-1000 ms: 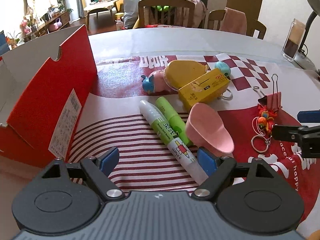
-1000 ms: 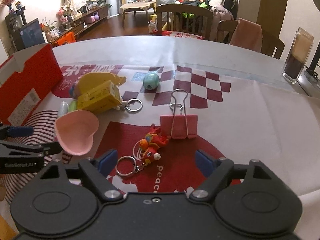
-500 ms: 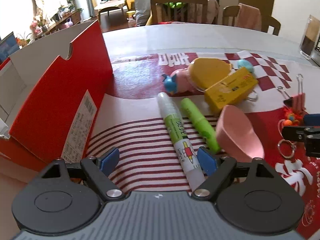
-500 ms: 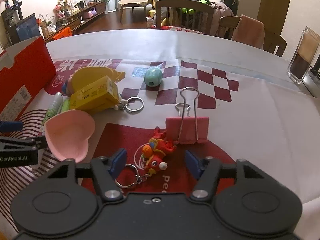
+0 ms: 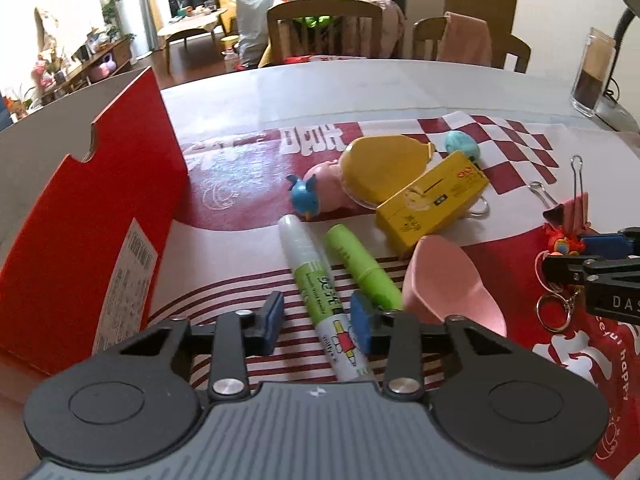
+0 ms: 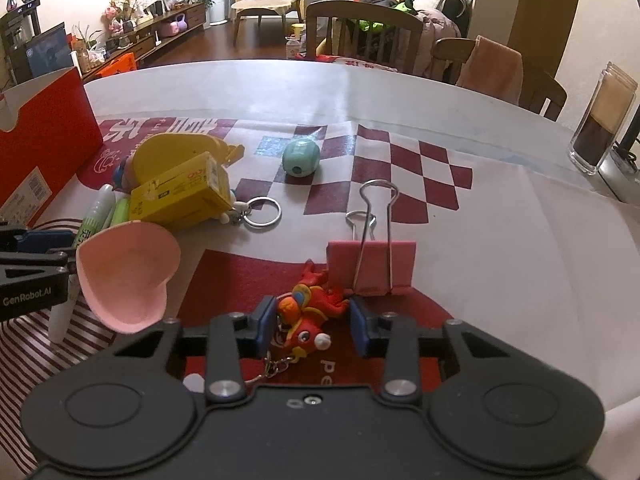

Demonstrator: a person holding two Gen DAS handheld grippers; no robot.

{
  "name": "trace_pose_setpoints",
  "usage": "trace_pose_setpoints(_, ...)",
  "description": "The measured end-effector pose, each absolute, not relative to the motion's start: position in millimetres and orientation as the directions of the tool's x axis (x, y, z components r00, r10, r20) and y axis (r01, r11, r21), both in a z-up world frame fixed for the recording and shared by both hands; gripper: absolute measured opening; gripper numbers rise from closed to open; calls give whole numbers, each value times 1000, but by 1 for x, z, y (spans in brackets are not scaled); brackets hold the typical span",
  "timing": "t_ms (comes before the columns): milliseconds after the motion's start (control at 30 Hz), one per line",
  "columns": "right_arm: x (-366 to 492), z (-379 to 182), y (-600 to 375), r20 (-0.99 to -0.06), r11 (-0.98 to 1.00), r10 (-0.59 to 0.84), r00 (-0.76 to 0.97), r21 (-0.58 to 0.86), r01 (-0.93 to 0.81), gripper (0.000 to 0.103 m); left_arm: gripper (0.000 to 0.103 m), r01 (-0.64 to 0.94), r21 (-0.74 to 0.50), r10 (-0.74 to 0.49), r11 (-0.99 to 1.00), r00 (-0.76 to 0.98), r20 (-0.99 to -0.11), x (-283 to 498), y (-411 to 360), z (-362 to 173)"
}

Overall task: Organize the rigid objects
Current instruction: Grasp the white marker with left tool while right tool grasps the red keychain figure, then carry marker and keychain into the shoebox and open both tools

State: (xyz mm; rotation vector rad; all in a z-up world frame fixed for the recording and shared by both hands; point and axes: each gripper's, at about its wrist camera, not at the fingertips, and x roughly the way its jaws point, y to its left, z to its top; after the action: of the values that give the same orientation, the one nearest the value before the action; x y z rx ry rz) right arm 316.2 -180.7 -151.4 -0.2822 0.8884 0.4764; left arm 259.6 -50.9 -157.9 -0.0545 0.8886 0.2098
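Observation:
My left gripper (image 5: pixel 318 320) is partly closed around a white and green glue pen (image 5: pixel 320 292) lying on the table; gaps show at both pads. A green marker (image 5: pixel 362 266) lies beside it, with a pink scoop (image 5: pixel 448 284) to its right. My right gripper (image 6: pixel 310 322) is partly closed around a red dragon keychain (image 6: pixel 308 312), pads close on either side but not pressed. A pink binder clip (image 6: pixel 372 266) stands just beyond it. A yellow box (image 6: pixel 180 196), a yellow case (image 5: pixel 384 168) and a teal egg toy (image 6: pixel 300 157) lie further back.
An open red cardboard box (image 5: pixel 92 216) stands at the left. A blue and pink toy (image 5: pixel 316 194) lies by the yellow case. A key ring (image 6: pixel 262 211) lies beside the yellow box. A glass jar (image 6: pixel 604 120) stands at the far right. Chairs stand behind the table.
Both grippers have narrowed from wide open. The left has moved over the glue pen, the right forward over the dragon keychain.

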Motion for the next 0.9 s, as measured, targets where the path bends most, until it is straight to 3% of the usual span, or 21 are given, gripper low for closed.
trace_pose_setpoints(133,313,-150,-182,-797,863,283,534,-32,-504,37,24,-166,68,158,984,622,-767,258,-55,-158)
trace_pose_setpoints(367,300,-139,-189,-794,862,307,524,-2,-508,37,17,-174,48,148,984,625,-766,252,-49,-155)
trace_pose_setpoints(900,261,-98,-197,-773,859,357,524,51,-510,37,17,-179,-45,81,983,642,-762,219,-30,-135)
